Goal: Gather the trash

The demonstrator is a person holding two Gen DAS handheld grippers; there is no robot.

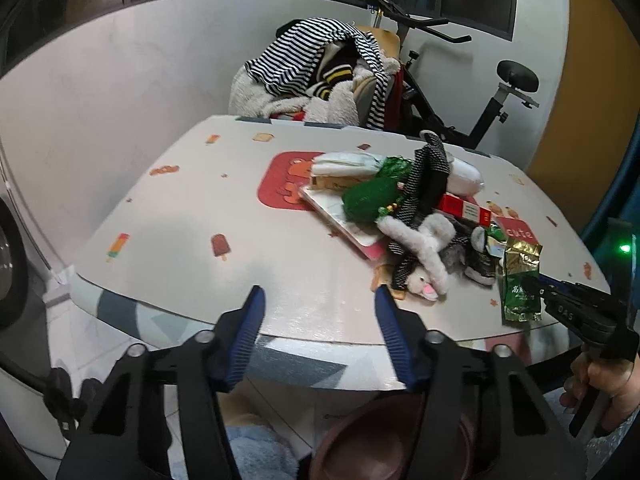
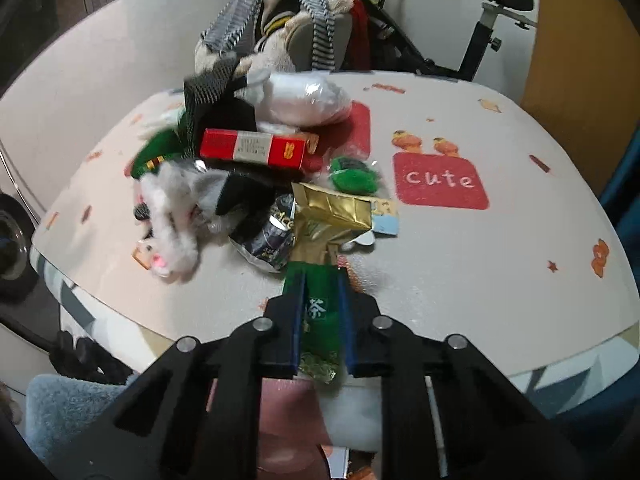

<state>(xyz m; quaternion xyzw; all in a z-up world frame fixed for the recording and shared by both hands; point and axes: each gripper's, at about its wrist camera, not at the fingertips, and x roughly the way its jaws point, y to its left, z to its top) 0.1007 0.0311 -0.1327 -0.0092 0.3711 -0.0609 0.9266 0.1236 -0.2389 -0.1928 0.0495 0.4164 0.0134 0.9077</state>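
Note:
A green and gold tea packet (image 2: 326, 240) lies at the table's near edge, and my right gripper (image 2: 320, 280) is shut on its green end. The packet also shows in the left wrist view (image 1: 520, 284), with the right gripper (image 1: 540, 292) at its side. A crumpled dark foil wrapper (image 2: 268, 240) lies just left of it. A red and white carton (image 2: 252, 150) tops a heap with a green pouch (image 1: 370, 200) and a white plush toy (image 1: 424, 258). My left gripper (image 1: 318, 300) is open and empty over the near table edge, left of the heap.
The table (image 1: 168, 216) has a patterned white cloth. A chair heaped with striped clothes (image 1: 320, 64) stands behind it, with an exercise bike (image 1: 480, 92) to its right. A brown basin (image 1: 380, 440) sits below the table edge. A white machine (image 1: 8, 240) stands at left.

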